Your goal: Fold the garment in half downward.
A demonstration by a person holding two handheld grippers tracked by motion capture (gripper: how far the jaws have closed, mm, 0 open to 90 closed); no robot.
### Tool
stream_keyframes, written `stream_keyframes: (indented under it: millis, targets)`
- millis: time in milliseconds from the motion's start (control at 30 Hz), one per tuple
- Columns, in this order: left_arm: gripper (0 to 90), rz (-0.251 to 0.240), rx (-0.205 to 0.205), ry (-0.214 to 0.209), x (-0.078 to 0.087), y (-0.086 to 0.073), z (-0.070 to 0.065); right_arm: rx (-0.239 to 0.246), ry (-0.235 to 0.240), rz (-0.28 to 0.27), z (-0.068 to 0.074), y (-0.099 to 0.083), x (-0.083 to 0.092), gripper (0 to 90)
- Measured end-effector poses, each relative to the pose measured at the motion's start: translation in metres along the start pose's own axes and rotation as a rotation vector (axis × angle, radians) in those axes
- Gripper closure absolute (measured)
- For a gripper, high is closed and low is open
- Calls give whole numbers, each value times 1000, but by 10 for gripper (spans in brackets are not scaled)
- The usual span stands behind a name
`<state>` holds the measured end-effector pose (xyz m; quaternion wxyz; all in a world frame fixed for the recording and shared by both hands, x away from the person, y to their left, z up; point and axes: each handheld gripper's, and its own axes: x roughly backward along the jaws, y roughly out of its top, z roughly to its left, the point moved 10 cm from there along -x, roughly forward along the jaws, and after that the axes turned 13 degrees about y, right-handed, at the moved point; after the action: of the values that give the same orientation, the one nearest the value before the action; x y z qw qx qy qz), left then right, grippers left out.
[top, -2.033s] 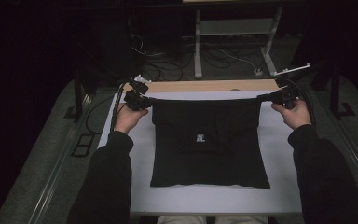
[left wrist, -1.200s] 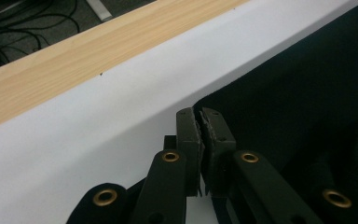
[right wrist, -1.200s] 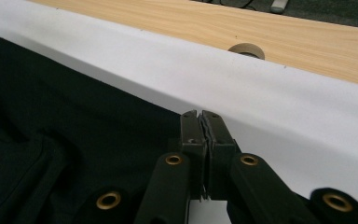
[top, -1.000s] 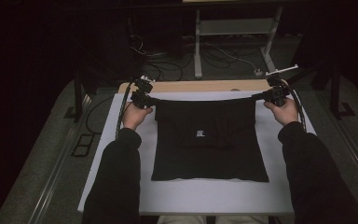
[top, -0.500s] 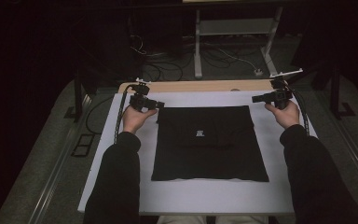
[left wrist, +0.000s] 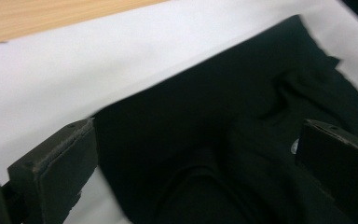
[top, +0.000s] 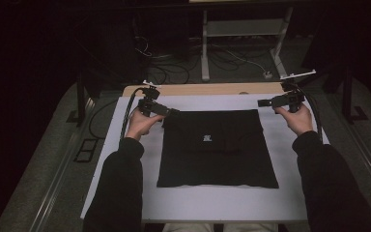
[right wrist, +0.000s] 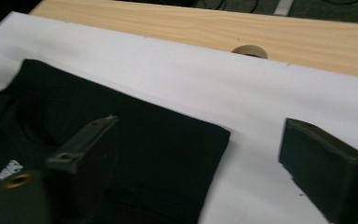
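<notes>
A black folded garment with a small white logo lies flat on the white table cover. My left gripper is at the garment's far left corner with its jaws open; in the left gripper view the jaws straddle the black cloth without closing on it. To the right of the far right corner, my right gripper hangs open. In the right gripper view that corner of the garment lies between and below the jaws, untouched.
A wooden strip runs along the far edge of the table, with a round hole in it. Behind it, cables and a metal stand are on the dark floor. White cover shows on all sides of the garment.
Both grippers pulled the garment's far edge away from me, laid it flat and let go. The right gripper has drawn off to the right; the left stays at its corner.
</notes>
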<state>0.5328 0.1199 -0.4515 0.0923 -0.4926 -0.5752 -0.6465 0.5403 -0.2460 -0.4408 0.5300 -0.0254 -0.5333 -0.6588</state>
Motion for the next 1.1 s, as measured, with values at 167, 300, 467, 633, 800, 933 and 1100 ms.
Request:
stream_keyframes:
  millis: [167, 300, 467, 633, 800, 933, 1100]
  targets:
    - [0, -18, -31, -6, 3, 3, -8, 11, 32, 5, 9, 0, -1, 0]
    - [0, -26, -50, -5, 6, 4, -11, 29, 61, 5, 20, 1, -2, 0]
    - [0, -33, -64, -16, 9, 5, -16, 52, 90, 6, 33, 2, -4, 0]
    - [0, -41, -73, -28, 7, 6, -20, 79, 119, 6, 45, 2, -10, 0]
    - [0, -46, -80, -46, 3, 7, -26, 96, 135, 24, 52, -1, -19, 0]
    - [0, -48, -76, -53, -1, 7, -30, 94, 144, 38, 55, -4, -25, 0]
    - [0, -43, -73, -64, -6, 5, -32, 97, 154, 44, 57, -6, -30, 0]
